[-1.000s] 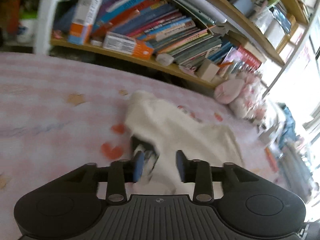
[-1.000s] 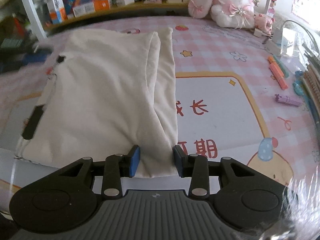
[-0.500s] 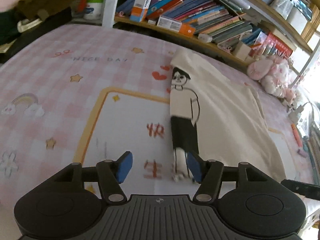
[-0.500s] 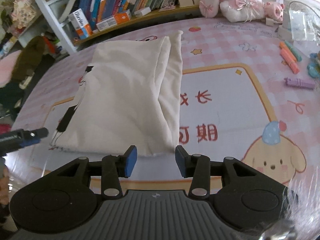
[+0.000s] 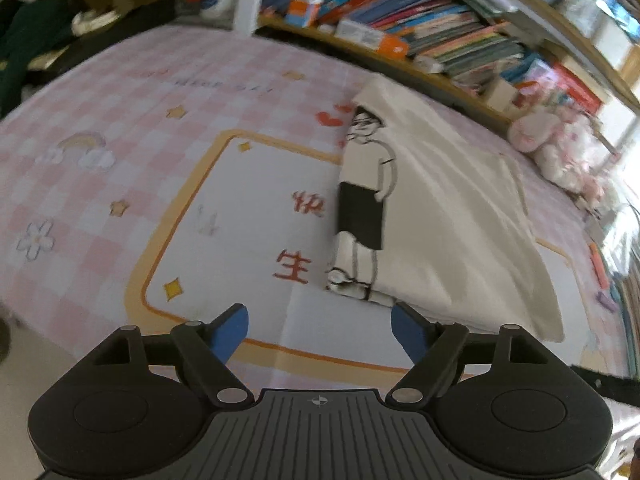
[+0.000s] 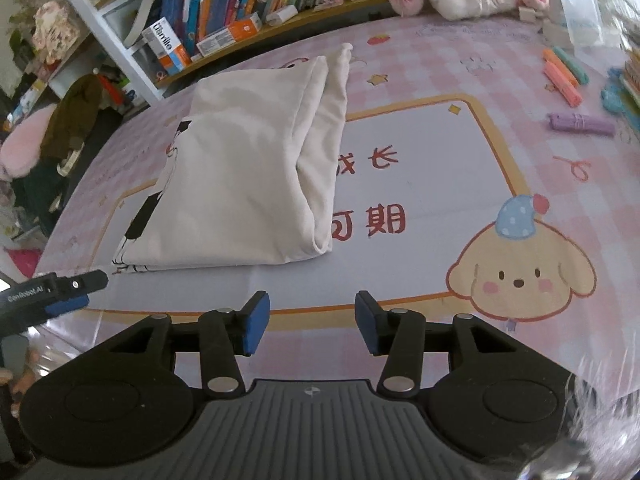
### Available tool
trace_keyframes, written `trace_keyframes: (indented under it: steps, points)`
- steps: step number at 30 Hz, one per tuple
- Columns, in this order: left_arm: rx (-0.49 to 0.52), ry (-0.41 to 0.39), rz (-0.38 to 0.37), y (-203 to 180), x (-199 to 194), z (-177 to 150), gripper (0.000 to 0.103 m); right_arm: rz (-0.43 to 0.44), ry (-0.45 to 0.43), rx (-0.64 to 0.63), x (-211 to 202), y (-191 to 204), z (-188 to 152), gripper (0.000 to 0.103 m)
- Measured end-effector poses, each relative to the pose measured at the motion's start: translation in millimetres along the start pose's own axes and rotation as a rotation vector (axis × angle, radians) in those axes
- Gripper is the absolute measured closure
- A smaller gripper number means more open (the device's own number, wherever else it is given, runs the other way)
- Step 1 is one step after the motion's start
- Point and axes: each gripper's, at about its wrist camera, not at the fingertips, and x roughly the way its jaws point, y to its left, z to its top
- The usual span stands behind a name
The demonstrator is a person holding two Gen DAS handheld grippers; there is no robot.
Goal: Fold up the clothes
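Cream shirt (image 6: 248, 176) lies lengthwise away from my counter's near edge; both jaws empty and opening, left gripper (image 5: 318, 330) probably nearer than right gripper (image 6: 308, 320).

The cream garment (image 6: 248, 168), folded lengthwise with a cartoon figure along one edge, lies flat on the mat.

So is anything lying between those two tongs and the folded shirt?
Nothing visible. Only bare mat lies between the right tongs and the shirt, and the left tongs sit just before its near corner. Both are opening, with nothing between them.
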Motion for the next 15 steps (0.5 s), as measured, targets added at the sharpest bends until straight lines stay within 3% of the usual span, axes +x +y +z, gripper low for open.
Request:
trace_keyframes:
  steps: [10,15]
  points:
    - [-0.203,-0.006,-0.108,18,19,24,0.027,0.072,0.029,0.249,18,-17,19,0.058]
    - [-0.239,0.029,-0.113,21,34,37,0.053,0.052,0.029,0.334,29,-21,30,0.066]
